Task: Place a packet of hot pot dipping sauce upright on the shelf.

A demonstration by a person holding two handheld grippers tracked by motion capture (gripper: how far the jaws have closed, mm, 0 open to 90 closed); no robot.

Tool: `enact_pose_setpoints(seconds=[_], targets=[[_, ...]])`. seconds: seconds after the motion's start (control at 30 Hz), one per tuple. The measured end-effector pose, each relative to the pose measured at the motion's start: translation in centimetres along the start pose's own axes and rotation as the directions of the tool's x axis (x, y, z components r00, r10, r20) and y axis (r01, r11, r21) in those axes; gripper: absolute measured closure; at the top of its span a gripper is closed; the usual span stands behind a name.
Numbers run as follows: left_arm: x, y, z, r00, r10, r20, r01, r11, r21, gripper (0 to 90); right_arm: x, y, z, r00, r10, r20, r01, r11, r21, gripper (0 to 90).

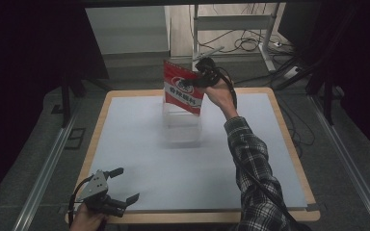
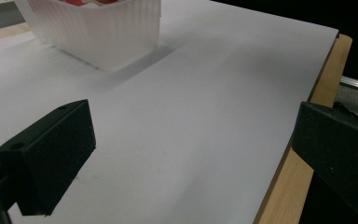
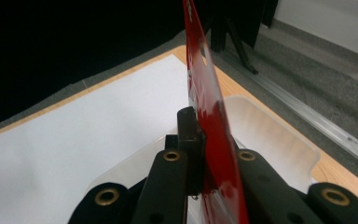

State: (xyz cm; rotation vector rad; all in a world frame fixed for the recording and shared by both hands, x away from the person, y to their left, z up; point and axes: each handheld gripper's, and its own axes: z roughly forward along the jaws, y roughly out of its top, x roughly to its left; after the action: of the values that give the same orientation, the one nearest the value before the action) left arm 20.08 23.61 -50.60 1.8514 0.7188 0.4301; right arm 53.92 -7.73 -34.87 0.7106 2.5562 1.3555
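Above far half of table (image 1: 139, 159), we see right hand-held gripper (image 1: 196, 79) clamped on red packet (image 1: 183, 89), jaws pressed flat on its thin edge. Packet hangs upright in air, over clear plastic tub (image 1: 180, 126); whether its lower edge touches tub, we cannot tell. At near left corner, our left hand-held gripper (image 1: 124, 185) sits low, jaws spread wide, holding nothing, well apart from tub.
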Motion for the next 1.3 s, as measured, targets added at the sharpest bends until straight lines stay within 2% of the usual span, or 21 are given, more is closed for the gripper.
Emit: enact_pose_setpoints(seconds=[0.13, 0.23, 0.33, 0.5, 0.6, 0.8, 0.93, 0.97, 1.13, 1.17, 1.23, 1.3], targets=[[0.0, 0.0, 0.0, 1.0, 0.002, 0.0, -0.002, 1.0, 0.002, 0.0, -0.1, -0.5, 1.0, 0.9999, 0.005, 0.01, -0.006, 1.0, 0.031, 87.6], [0.0, 0.0, 0.0, 1.0, 0.003, 0.0, -0.003, 1.0, 0.003, 0.0, -0.2, -0.8, 1.5, 0.9999, 0.01, 0.011, -0.01, 0.999, 0.034, 87.6], [0.0, 0.0, 0.1, 1.0, 0.004, 0.001, -0.004, 1.0, 0.006, 0.0, -0.4, -1.2, 2.5, 0.9993, 0.015, 0.035, -0.016, 0.998, 0.052, 87.6], [-0.1, 0.0, 0.1, 1.0, 0.004, 0.001, -0.004, 1.0, 0.009, 0.0, -0.6, -1.5, 2.8, 0.9988, 0.027, 0.04, -0.028, 0.999, 0.031, 87.6], [-0.1, 0.0, 0.2, 1.0, 0.007, 0.001, -0.007, 0.9999, 0.013, 0.0, -0.7, -1.7, 2.8, 0.9974, 0.021, 0.068, -0.024, 0.999, 0.045, 87.6], [-0.1, 0.1, 0.2, 0.9999, 0.01, -0.001, -0.01, 0.9998, 0.017, 0.0, -0.7, -2.0, 2.7, 0.9961, 0.011, 0.088, -0.015, 0.999, 0.051, 86.2], [-0.2, 0.1, 0.2, 0.9999, 0.011, -0.001, -0.011, 0.9998, 0.019, 0.0, -0.3, -1.9, 2.7, 0.9919, -0.023, 0.125, 0.016, 0.998, 0.059, 76.5], [-0.2, 0.1, 0.2, 0.9999, 0.011, -0.001, -0.011, 0.9998, 0.019, 0.0, -0.3, -1.9, 2.7, 0.9919, -0.023, 0.125, 0.016, 0.998, 0.059, 76.5], [-0.1, 0.0, 0.2, 1.0, 0.007, -0.001, -0.007, 0.9998, 0.018, 0.0, -0.1, -2.0, 2.5, 0.9893, -0.041, 0.14, 0.036, 0.999, 0.041, 60.6], [-0.1, 0.0, 0.2, 1.0, 0.007, -0.001, -0.007, 0.9998, 0.018, 0.0, -0.1, -2.0, 2.5, 0.9893, -0.041, 0.14, 0.036, 0.999, 0.041, 60.6], [-0.1, 0.0, 0.2, 1.0, 0.006, -0.003, -0.006, 0.9998, 0.019, 0.0, 0.0, -1.9, 2.2, 0.9858, -0.052, 0.16, 0.047, 0.998, 0.031, 47.5], [-0.2, 0.1, 0.2, 1.0, 0.007, -0.003, -0.007, 0.9998, 0.02, 0.0, 0.0, -2.0, 2.0, 0.9842, -0.059, 0.167, 0.054, 0.998, 0.035, 41.8]])
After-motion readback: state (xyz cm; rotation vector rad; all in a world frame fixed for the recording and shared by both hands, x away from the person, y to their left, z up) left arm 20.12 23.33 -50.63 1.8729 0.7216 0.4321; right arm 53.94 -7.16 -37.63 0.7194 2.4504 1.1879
